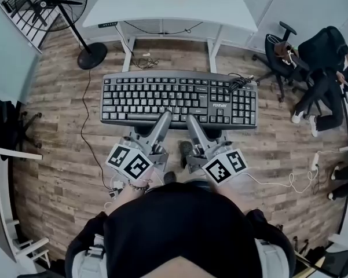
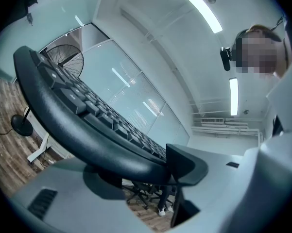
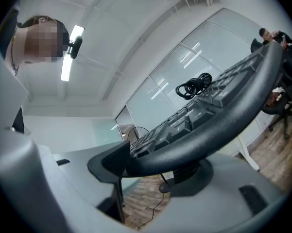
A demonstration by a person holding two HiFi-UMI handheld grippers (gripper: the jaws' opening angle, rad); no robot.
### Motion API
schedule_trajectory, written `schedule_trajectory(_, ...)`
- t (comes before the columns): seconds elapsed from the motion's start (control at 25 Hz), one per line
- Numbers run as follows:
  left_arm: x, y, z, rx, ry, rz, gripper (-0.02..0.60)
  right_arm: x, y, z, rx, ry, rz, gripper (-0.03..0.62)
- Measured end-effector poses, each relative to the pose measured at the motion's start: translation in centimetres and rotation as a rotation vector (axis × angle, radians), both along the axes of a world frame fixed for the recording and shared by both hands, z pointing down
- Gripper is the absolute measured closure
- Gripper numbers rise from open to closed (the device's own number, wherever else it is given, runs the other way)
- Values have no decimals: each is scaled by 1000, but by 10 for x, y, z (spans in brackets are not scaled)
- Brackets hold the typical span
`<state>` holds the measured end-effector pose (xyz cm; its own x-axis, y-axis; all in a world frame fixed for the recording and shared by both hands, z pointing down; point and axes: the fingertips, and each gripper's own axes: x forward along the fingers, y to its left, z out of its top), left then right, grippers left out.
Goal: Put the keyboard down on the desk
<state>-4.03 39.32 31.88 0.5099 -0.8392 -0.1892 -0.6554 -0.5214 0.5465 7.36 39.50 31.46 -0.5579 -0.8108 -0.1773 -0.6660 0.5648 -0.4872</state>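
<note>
While gripping the keyboard [image 1: 162,97] by its near long edge, holds it level in mid-air over the wooden floor [image 1: 58,155], long axis running left to right. Pinched there by the left gripper [image 1: 165,118] just left of centre and the right gripper [image 1: 191,120] just right, both clenched on the rim. Lies short of the white desk [image 1: 162,4], straight ahead past the far edge, neither hand nearer. Calls, likely, for an even forward carry, long axis parallel to the desk front.
</note>
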Motion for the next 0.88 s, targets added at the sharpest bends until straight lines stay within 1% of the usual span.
schedule_trajectory(0.48,1,-3,1,55,-6,6,324,0,-3,1,54,2,2,350)
schedule_trajectory(0.52,2,-12,0,53,-5,5,324,1,-11,-1,52,3,2,350)
schedule_trajectory(0.68,15,-74,-4,46,-5,-7,322,15,-75,-4,45,5,-12,350)
schedule_trajectory(0.88,29,-134,-6,39,-8,-29,322,28,-138,-6,38,2,-37,350)
